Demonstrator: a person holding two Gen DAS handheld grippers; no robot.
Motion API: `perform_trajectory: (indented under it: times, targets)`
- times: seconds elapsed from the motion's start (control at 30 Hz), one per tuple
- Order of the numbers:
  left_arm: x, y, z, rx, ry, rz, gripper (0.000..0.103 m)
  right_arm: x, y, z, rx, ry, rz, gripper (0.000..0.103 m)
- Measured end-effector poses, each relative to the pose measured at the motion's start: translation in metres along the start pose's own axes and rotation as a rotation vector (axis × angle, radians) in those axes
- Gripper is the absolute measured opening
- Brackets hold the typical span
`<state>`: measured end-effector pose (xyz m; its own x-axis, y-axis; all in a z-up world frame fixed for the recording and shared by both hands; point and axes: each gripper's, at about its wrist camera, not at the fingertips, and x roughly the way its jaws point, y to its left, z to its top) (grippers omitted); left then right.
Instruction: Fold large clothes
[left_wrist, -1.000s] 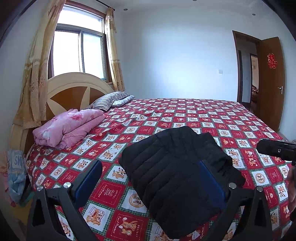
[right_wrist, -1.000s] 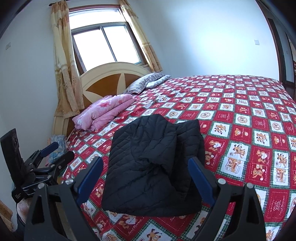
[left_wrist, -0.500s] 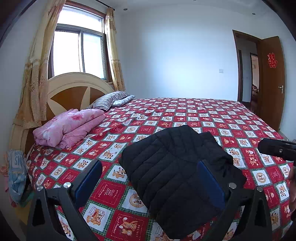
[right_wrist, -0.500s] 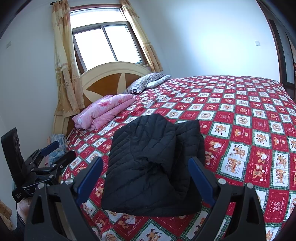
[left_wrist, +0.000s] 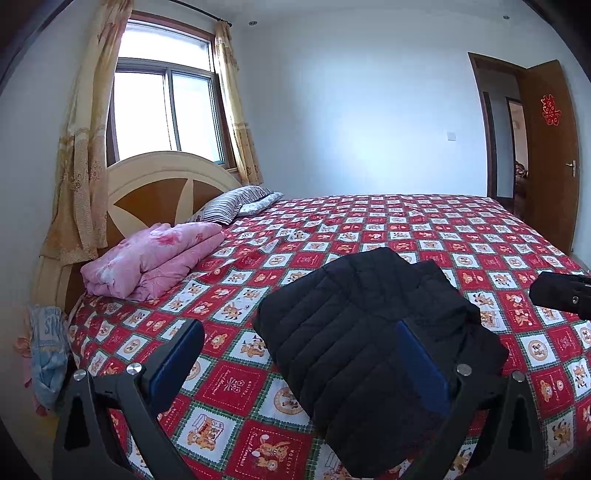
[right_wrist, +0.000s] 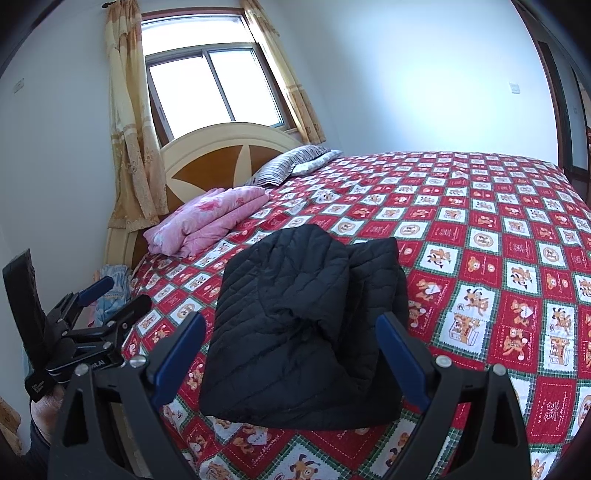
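A black quilted jacket (left_wrist: 369, 332) (right_wrist: 303, 317) lies folded into a compact bundle on the red patterned bedspread (left_wrist: 424, 229) (right_wrist: 498, 229), near the bed's front edge. My left gripper (left_wrist: 299, 360) hovers open in front of the jacket, holding nothing, its right finger before the dark fabric. In the right wrist view that left gripper (right_wrist: 110, 299) shows at the left, off the bed's side. My right gripper (right_wrist: 291, 350) is open too, its blue-padded fingers either side of the jacket's near end, apart from it. Part of the right gripper's body (left_wrist: 561, 295) shows at the right edge.
A folded pink quilt (left_wrist: 155, 258) (right_wrist: 210, 218) and striped pillows (left_wrist: 236, 199) (right_wrist: 291, 166) lie by the wooden headboard (left_wrist: 162, 192). Light blue cloth (left_wrist: 48, 354) hangs beside the bed's left corner. A curtained window (left_wrist: 166, 110) is behind, an open wooden door (left_wrist: 550, 155) at right.
Both views have shifted only slightly; the jacket sits a little farther from the fingers. Both grippers stay open and the jacket lies unchanged.
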<state>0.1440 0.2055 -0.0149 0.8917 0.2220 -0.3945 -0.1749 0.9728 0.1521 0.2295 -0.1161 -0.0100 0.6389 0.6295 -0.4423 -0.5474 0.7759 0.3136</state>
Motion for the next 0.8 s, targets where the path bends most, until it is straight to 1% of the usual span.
perform_trajectory:
  times: [0.13,0.23,0.37,0.5,0.7,0.8]
  targets:
    - [0.0001,0.0010,0.0001,-0.015,0.006,-0.027,0.102,-0.0005,-0.0005,-0.0001,0.000,-0.002,0.001,0.096]
    - [-0.0003,0.0017,0.0004,-0.026,0.007,-0.028,0.102,-0.0006,-0.0006,-0.0004,-0.001,-0.002,0.002,0.096]
    - [0.0006,0.0051,0.0007,-0.052,0.016,-0.057,0.102,-0.0009,-0.0006,-0.0002,-0.007,0.000,0.005,0.096]
    - [-0.0005,0.0038,0.0008,-0.045,0.012,-0.039,0.102,-0.0018,0.0033,0.0004,-0.019,0.001,0.013,0.096]
    - [-0.0004,0.0035,-0.0002,-0.040,0.009,-0.033,0.102,0.0008,0.0059,-0.0012,-0.028,0.007,0.019,0.096]
    - [-0.0034,0.0039,-0.0018,-0.041,-0.012,-0.053,0.102,0.0009,0.0063,-0.0017,-0.030,0.007,0.019,0.096]
